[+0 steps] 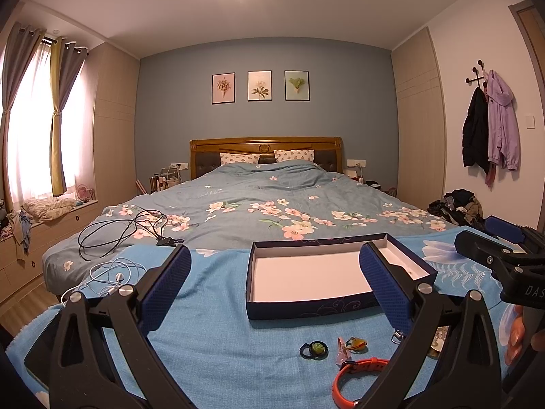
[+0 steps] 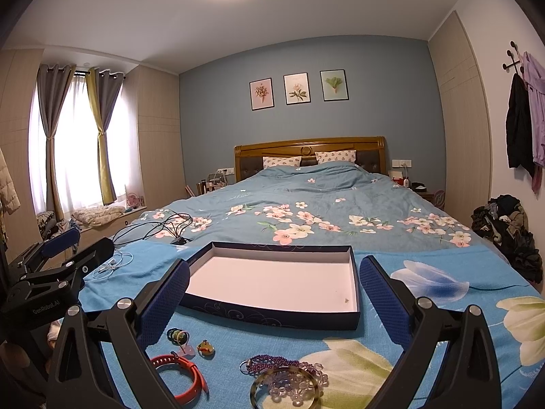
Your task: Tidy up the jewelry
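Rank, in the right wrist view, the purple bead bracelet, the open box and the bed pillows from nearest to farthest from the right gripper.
Measured from the right gripper:
1. Purple bead bracelet: on the blue blanket, low between the fingers.
2. Open box: just ahead, centred, its white inside almost bare.
3. Pillows: far end of the bed, against the wooden headboard.

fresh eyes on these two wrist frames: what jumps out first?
The open navy box with its white bare floor sits dead centre on the blue floral blanket, framed by both open grippers. Just in front of it lies a scatter of jewelry: an orange-red band, small rings, a purple bead strand and clear beads in a bangle. Behind, the big flowered bed fills the room.
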